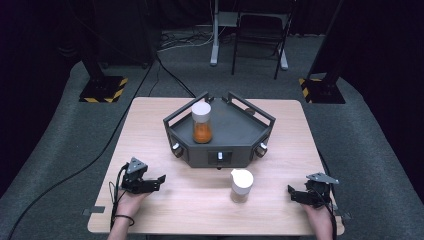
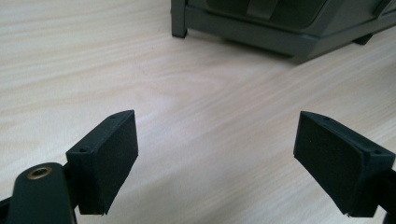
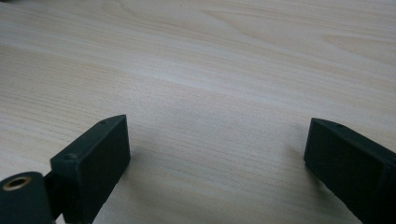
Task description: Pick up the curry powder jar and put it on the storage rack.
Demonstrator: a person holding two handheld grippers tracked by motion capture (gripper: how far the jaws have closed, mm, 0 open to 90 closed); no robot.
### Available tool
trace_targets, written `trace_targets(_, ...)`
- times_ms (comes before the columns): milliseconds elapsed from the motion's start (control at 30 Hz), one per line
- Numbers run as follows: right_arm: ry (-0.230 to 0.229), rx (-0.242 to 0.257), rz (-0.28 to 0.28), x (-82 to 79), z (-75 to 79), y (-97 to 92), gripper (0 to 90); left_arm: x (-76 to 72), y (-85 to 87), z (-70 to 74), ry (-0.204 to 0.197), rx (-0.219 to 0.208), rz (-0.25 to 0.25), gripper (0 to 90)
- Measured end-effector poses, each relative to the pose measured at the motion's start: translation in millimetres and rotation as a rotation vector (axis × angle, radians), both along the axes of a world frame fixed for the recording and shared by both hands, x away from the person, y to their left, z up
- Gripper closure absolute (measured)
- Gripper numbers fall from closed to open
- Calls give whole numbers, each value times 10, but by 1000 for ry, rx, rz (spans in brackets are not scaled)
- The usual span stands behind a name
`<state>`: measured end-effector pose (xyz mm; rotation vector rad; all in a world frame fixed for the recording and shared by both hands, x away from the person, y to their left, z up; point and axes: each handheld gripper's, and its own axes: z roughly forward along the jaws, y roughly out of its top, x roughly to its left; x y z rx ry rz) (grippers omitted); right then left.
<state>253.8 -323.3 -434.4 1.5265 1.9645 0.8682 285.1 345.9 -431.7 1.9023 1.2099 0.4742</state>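
Note:
A dark grey tray-like fixture (image 1: 250, 142) with rails and front knobs stands at the middle back of the wooden table (image 1: 165, 210). On its left part stands an upright clear jar (image 1: 201, 122) with orange contents and a white lid. A second white-lidded jar (image 1: 241, 185) stands on the table in front of the fixture. My left gripper (image 1: 161, 179) rests low at the front left, open, nothing between its fingers (image 2: 105, 158). My right gripper (image 1: 291, 192) lies at the front right, open too, its pads (image 3: 93, 163) over bare wood.
The fixture's lower edge (image 2: 280, 39) appears ahead in the left gripper view. Beyond the table are a grey carpet (image 1: 60, 130), stand bases with yellow-black stripes (image 1: 103, 89), cables and a chair frame (image 1: 260, 35).

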Motion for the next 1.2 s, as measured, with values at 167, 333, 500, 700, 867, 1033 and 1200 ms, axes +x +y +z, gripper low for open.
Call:
trace_targets(167, 0, 0, 0, 0, 0, 0, 57, -45, 54, -76, 7, 7, 23, 135)
trace_targets(333, 0, 0, 0, 0, 0, 0, 57, -51, 82, -134, 30, 19, 37, 135)
trace_targets(500, 0, 0, 0, 0, 0, 0, 57, -56, 52, -112, 43, 47, 43, 132)
trace_targets(700, 0, 0, 0, 0, 0, 0, 57, -105, -74, -88, 38, 113, 66, 123)
trace_targets(867, 0, 0, 0, 0, -1, -1, 57, -102, -115, -83, 40, 128, 73, 97)
trace_targets(1033, 0, 0, 0, 0, -1, 0, 57, -98, -116, -82, 42, 129, 71, 92)
trace_targets(1200, 0, -1, 1, 0, 0, -1, 57, -89, -124, -76, 49, 131, 77, 66)
